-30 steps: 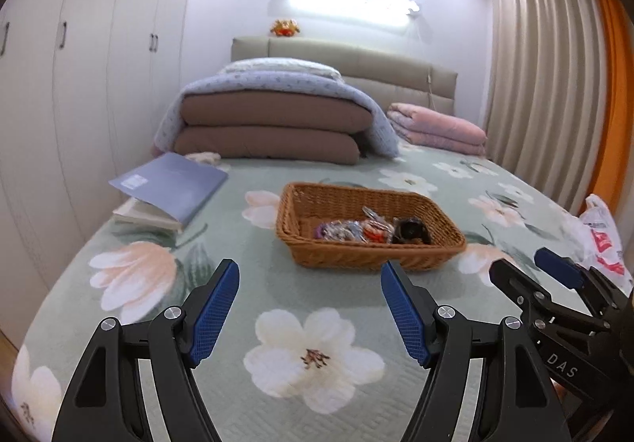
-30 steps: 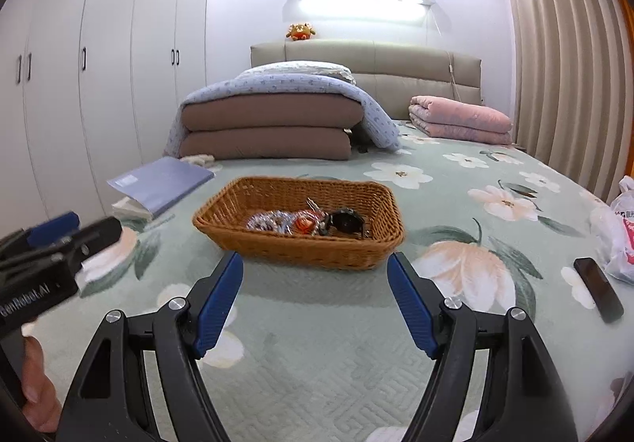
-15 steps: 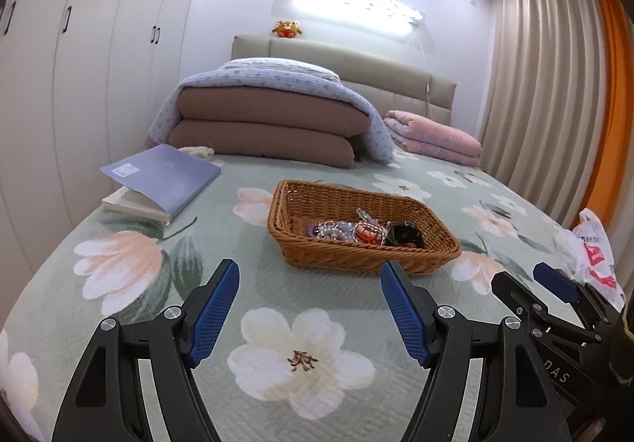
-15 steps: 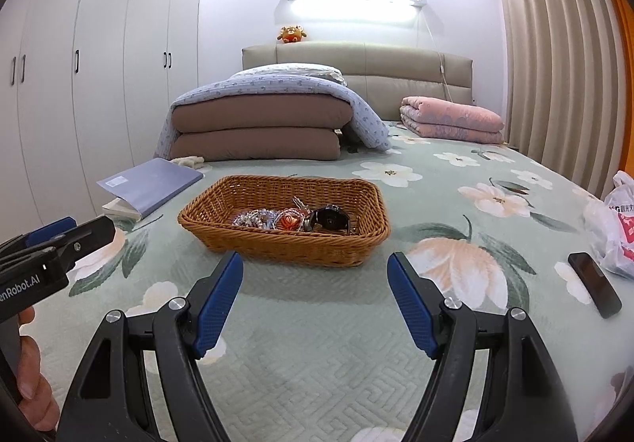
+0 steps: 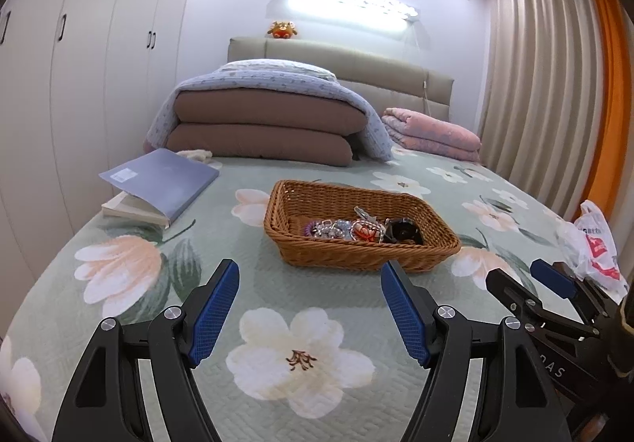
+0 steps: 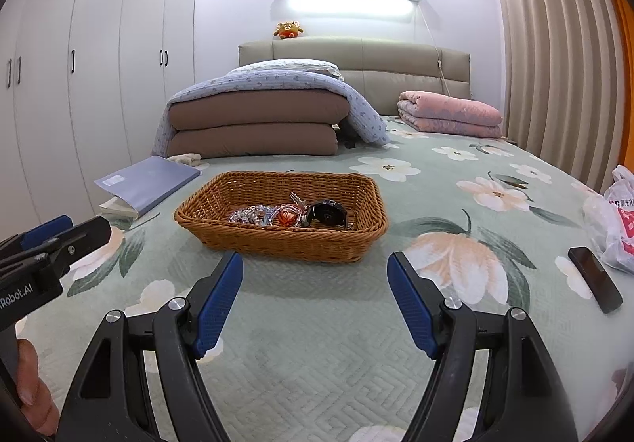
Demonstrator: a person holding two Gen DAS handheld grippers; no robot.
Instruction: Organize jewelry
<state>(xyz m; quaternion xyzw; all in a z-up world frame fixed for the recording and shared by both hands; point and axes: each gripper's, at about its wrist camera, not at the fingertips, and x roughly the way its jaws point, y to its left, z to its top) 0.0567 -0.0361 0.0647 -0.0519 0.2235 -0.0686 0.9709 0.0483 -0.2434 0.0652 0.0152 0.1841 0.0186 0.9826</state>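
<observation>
I have both grippers held low over the bed (image 6: 317,362), pointing toward the headboard. The left gripper (image 5: 309,307) has its blue fingers (image 5: 214,311) spread wide with nothing between them, only the flowered bedspread below. The right gripper (image 6: 315,299) is the same, its fingers (image 6: 220,303) wide apart and holding nothing. Ahead of both sits a wicker basket (image 6: 277,240) on the bedspread, a little left of centre from the right wrist camera and slightly right of centre from the left one (image 5: 356,256). The jewelry (image 6: 261,214) lies in a heap on the basket floor: beaded strands, a red-orange piece, and beside them to the right a dark watch (image 6: 327,214); from the left camera the same heap (image 5: 344,230) shows against the near wall. I cannot make out the single pieces any finer than that. Neither gripper touches the basket; both are short of its near wall. To the left of the basket a blue folder (image 5: 162,180) rests tilted on a book (image 5: 130,210). On the right side of the bed I see a dark phone (image 6: 594,279) lying flat and a plastic bag (image 6: 614,220) just beyond it. Folded quilts (image 6: 253,121) are stacked by the headboard.
</observation>
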